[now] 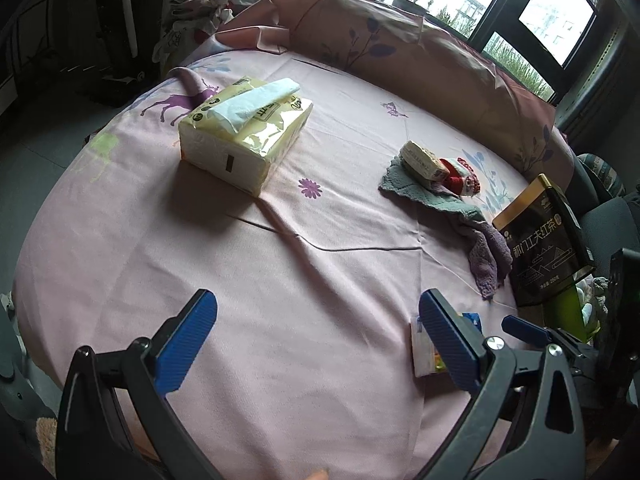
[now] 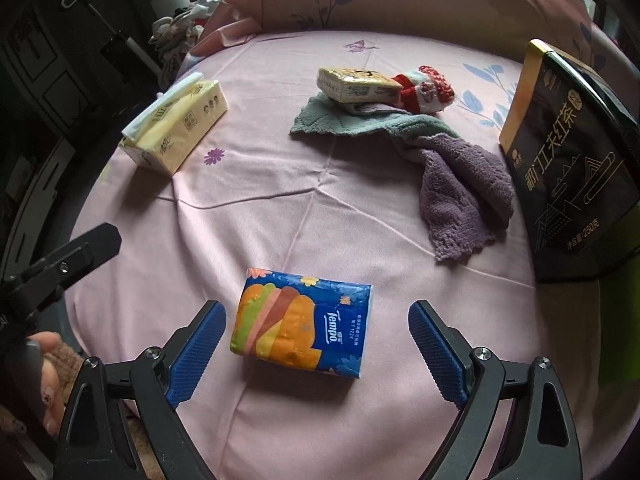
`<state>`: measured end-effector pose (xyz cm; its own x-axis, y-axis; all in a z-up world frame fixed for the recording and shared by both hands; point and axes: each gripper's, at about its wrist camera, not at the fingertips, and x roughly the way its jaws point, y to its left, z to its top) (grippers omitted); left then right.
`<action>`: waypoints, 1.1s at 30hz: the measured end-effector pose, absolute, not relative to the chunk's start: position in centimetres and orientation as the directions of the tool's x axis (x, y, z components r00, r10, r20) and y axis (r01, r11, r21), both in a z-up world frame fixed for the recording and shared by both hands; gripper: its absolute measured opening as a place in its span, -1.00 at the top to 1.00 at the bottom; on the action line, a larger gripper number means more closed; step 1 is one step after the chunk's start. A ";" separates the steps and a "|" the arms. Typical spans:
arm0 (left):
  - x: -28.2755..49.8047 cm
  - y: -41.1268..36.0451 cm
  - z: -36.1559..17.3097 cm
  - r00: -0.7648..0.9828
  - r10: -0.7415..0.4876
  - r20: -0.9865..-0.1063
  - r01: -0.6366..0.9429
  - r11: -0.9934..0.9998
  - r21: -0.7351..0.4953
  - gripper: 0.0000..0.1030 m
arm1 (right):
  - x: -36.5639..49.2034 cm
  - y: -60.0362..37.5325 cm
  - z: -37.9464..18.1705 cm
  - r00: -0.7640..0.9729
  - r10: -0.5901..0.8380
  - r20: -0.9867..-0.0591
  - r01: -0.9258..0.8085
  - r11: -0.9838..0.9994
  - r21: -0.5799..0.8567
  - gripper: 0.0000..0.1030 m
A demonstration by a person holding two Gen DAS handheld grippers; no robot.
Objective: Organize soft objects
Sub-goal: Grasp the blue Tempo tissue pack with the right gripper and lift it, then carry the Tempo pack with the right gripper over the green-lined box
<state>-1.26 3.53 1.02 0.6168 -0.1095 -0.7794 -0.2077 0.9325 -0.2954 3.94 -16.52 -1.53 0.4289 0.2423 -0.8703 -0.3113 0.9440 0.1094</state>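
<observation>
A pink bed sheet [image 2: 280, 208] printed with flowers and a deer carries everything. At its right edge stands a black and gold tea box [image 2: 568, 168] with Chinese lettering and "250" near its foot. Far left lies a large yellow tissue pack [image 1: 244, 136], one white sheet pulled up from its top. Right of centre a purple knitted cloth [image 2: 460, 192] overlaps a grey-green cloth [image 2: 340, 124], on which rest a small yellow tissue packet [image 2: 356, 82] and a red-and-white knitted item [image 2: 428, 90]. Nearest, a blue and orange pocket pack marked "Tempo" [image 2: 304, 324] lies flat between the blue fingertips of the right tongs [image 2: 318, 346], which are spread wide and released, touching nothing. The left tongs [image 1: 318, 340] likewise gape wide and empty above bare sheet, just left of that pack.
</observation>
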 end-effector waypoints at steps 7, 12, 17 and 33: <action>-0.2 1.0 -0.8 0.556 -0.225 -0.800 -0.134 0.926 -0.353 -0.83 | 4.9 -21.0 0.1 0.451 0.355 -0.819 -0.171 0.935 0.311 -0.81; 0.1 -1.8 -2.2 0.479 -0.321 -0.817 -0.046 0.920 -0.389 -0.34 | 5.1 -21.8 -0.3 0.427 0.444 -0.788 -0.149 0.894 0.423 -0.63; 0.2 -3.8 -3.3 0.409 -0.437 -0.802 -0.004 0.877 -0.480 -0.21 | 5.5 -21.2 -2.2 0.358 0.478 -0.802 -0.121 0.876 0.467 -0.22; 0.5 -5.0 -2.7 0.423 -0.473 -0.773 0.041 0.862 -0.505 0.25 | 5.7 -20.4 -4.4 0.329 0.450 -0.831 -0.108 0.891 0.440 -0.02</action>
